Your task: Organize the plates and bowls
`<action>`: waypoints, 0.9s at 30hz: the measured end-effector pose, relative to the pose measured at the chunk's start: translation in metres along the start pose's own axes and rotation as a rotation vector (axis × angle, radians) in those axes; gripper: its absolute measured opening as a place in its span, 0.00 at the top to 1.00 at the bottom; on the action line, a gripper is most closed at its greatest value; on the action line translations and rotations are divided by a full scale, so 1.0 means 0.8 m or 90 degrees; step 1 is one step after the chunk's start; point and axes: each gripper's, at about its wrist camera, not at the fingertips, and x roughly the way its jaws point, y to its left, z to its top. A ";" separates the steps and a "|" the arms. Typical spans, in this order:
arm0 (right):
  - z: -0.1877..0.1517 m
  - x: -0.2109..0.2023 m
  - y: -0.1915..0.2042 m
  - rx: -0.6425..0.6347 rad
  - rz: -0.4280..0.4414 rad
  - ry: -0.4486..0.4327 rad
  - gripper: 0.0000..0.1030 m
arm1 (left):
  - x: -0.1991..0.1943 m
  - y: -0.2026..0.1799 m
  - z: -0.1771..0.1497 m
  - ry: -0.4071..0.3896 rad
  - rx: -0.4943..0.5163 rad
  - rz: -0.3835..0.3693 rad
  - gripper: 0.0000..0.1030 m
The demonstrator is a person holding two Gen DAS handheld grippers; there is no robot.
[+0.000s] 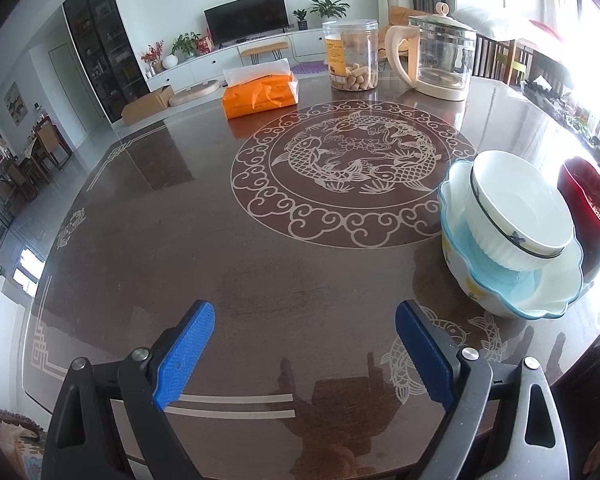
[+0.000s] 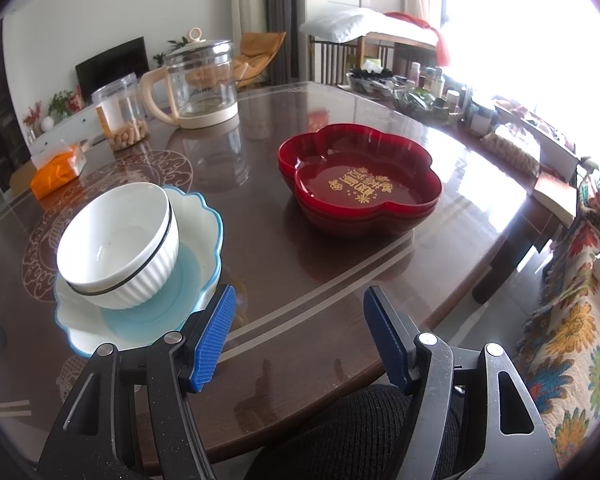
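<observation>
White ribbed bowl [image 2: 118, 246] with a dark rim line, sitting tilted inside a wider scalloped bowl [image 2: 198, 216] with a blue edge and pale blue inside, near the table's [image 2: 280, 264] front edge. Same nested pair at the right of the left wrist view: white ribbed bowl [image 1: 520, 216] on top, scalloped bowl [image 1: 512, 296] beneath. Beside them, apart, red flower-shaped dishes [image 2: 360, 180] stacked together, gold lettering on the inner base; only a red edge [image 1: 588, 204] in the left view. Farther back on the dark patterned table [image 1: 220, 240]: glass kettle [image 1: 440, 56] with cream handle, clear snack jar [image 1: 352, 56], orange tissue pack [image 1: 260, 94]. Left tongs [image 1: 304, 354] wide open, nothing between the blue pads, hovering over bare table left of the bowls. Right tongs [image 2: 298, 334] open too, empty, just beside the scalloped bowl's rim, over the table's near edge.
</observation>
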 end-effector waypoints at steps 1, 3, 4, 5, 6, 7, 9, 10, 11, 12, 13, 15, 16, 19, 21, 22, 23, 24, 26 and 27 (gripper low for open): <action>0.000 0.000 0.000 0.000 0.000 0.000 0.32 | 0.000 0.000 0.000 0.000 0.000 -0.001 0.11; 0.000 0.000 0.000 0.000 0.000 0.000 0.32 | 0.000 0.000 0.000 0.001 0.000 -0.003 0.11; -0.001 0.000 0.000 0.000 0.000 0.000 0.32 | 0.000 -0.001 0.000 0.001 0.001 -0.004 0.11; -0.001 0.000 0.000 0.000 0.000 0.000 0.32 | -0.001 -0.001 0.000 0.001 0.002 -0.004 0.11; 0.000 0.000 0.000 0.000 0.000 0.000 0.32 | -0.001 -0.001 0.000 0.001 0.002 -0.005 0.11; 0.000 0.000 0.000 0.000 0.000 0.000 0.32 | -0.001 -0.002 0.000 0.001 0.002 -0.006 0.11; 0.000 0.000 0.000 0.000 0.000 0.001 0.32 | -0.001 -0.002 0.000 0.001 0.002 -0.006 0.11; 0.000 0.000 0.000 0.000 0.000 0.000 0.32 | -0.001 -0.002 -0.001 0.002 0.003 -0.006 0.11; 0.000 0.000 0.000 0.000 0.000 0.001 0.32 | -0.001 -0.002 0.000 0.002 0.003 -0.007 0.11; 0.000 0.000 0.000 0.000 0.000 0.001 0.32 | -0.001 -0.002 0.000 0.003 0.003 -0.007 0.11; 0.000 0.000 0.000 0.000 0.000 0.001 0.32 | -0.001 -0.002 0.000 0.003 0.003 -0.007 0.11; 0.000 0.000 0.000 0.001 0.001 0.000 0.32 | 0.000 -0.002 0.000 0.006 0.002 -0.009 0.11; -0.001 0.001 -0.001 0.002 0.001 0.000 0.32 | 0.000 -0.002 0.001 0.007 0.001 -0.011 0.11; -0.002 0.001 -0.003 0.008 0.006 0.000 0.32 | 0.001 0.000 0.002 0.010 -0.005 -0.023 0.11; -0.003 0.003 -0.004 0.010 0.007 0.002 0.32 | 0.000 0.000 0.002 0.009 -0.008 -0.028 0.11; -0.004 0.003 -0.004 0.010 0.007 0.002 0.32 | 0.000 0.000 0.002 0.009 -0.008 -0.029 0.11; -0.004 0.003 -0.005 0.009 0.007 0.002 0.32 | 0.000 -0.001 0.003 0.009 -0.006 -0.029 0.11; -0.004 0.003 -0.004 0.009 0.007 0.002 0.32 | 0.000 -0.002 0.003 0.008 -0.003 -0.027 0.11; -0.003 0.003 -0.005 0.009 0.007 0.002 0.32 | 0.000 -0.005 0.004 0.006 0.004 -0.021 0.11; -0.003 0.003 -0.004 0.010 0.007 0.002 0.32 | -0.001 -0.006 0.004 0.003 0.006 -0.019 0.11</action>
